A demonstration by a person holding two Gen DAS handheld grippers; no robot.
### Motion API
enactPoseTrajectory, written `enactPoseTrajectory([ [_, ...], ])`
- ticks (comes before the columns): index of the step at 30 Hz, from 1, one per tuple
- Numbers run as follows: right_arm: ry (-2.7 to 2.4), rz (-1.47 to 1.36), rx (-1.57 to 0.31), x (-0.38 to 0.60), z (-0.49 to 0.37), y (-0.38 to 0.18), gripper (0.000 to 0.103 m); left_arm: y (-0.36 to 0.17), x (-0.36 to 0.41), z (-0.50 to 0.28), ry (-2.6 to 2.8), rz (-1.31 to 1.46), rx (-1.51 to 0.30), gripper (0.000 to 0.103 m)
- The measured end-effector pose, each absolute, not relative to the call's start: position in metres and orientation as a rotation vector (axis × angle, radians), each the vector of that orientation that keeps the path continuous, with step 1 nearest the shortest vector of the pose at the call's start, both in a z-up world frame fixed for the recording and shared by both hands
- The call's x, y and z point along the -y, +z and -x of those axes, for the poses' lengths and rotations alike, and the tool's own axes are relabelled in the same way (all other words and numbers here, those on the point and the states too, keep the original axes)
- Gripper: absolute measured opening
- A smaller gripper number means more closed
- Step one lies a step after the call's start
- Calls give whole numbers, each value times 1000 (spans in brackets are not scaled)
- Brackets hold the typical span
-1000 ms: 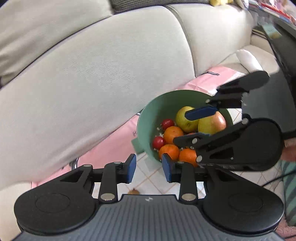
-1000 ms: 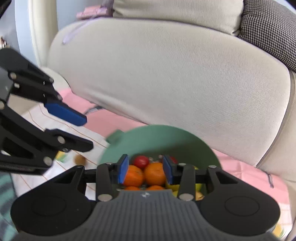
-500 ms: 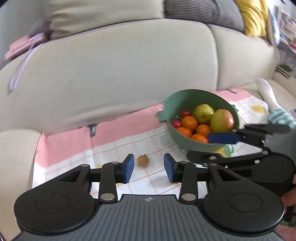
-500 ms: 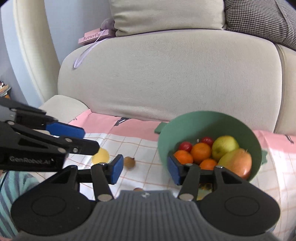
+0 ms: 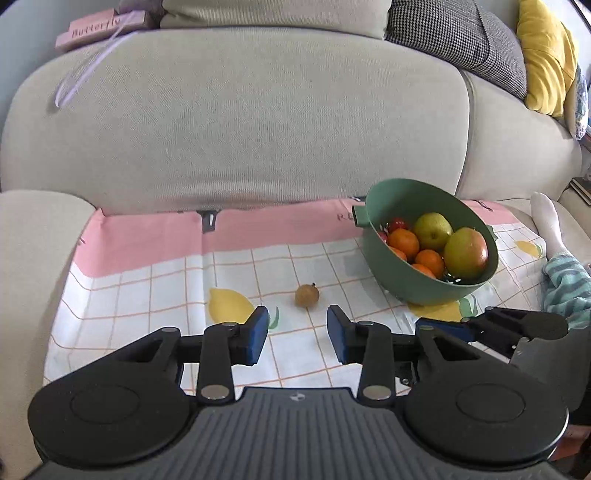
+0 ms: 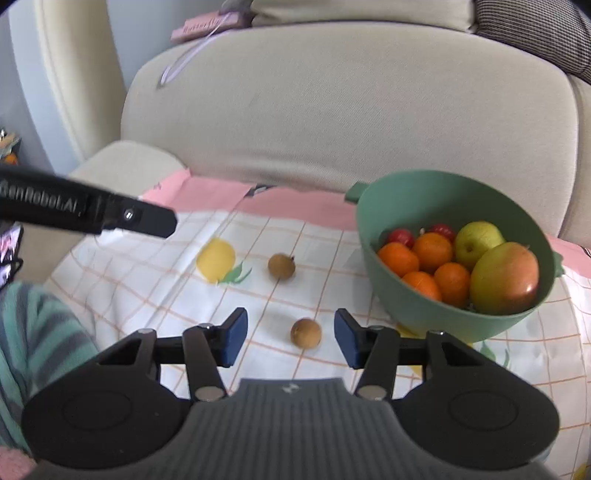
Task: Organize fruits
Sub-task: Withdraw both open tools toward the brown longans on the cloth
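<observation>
Nearest in the right wrist view, the right gripper hangs over the checked cloth with its blue-padded jaws spread wide and nothing held. A small brown fruit lies on the cloth right between the two fingertips, touching neither pad. The left gripper is likewise spread apart and empty, hovering above the cloth; in its view only one brown fruit shows, lying just beyond the gap between its fingers.

A little further out in the right wrist view sits a second brown fruit with a short stem, apart from the first, and beside a yellow lemon printed on the cloth. To the right stands a green bowl, tilted on the cloth, with a small handle tab at its rim. It holds several oranges, two small red fruits, a yellow-green apple and a large mango flushed red. The same bowl shows at the right of the left wrist view.

The cloth has a pink band along its far edge and lies on the seat of a beige sofa. On top of the sofa back rests a pink book, with a checked cushion and a yellow cushion further right
</observation>
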State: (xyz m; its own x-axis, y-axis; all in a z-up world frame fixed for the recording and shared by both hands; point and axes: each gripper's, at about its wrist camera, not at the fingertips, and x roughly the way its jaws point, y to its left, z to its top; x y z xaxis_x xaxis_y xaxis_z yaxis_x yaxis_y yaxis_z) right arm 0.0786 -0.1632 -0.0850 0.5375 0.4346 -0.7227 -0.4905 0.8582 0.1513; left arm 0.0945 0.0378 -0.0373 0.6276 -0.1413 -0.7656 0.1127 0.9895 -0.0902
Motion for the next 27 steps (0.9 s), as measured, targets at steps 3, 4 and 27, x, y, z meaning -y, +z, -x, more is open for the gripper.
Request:
enactPoseTrajectory([
  [3, 556, 82, -863, 161, -82, -95, 45, -45, -35, -97, -153, 32, -893, 44],
  [4, 556, 82, -873, 160, -84, -99, 42, -48, -35, -98, -156, 30, -895, 44],
  [27, 550, 49, -961, 151, -126, -139, 23, -96, -13, -134, -221, -24, -990, 43],
])
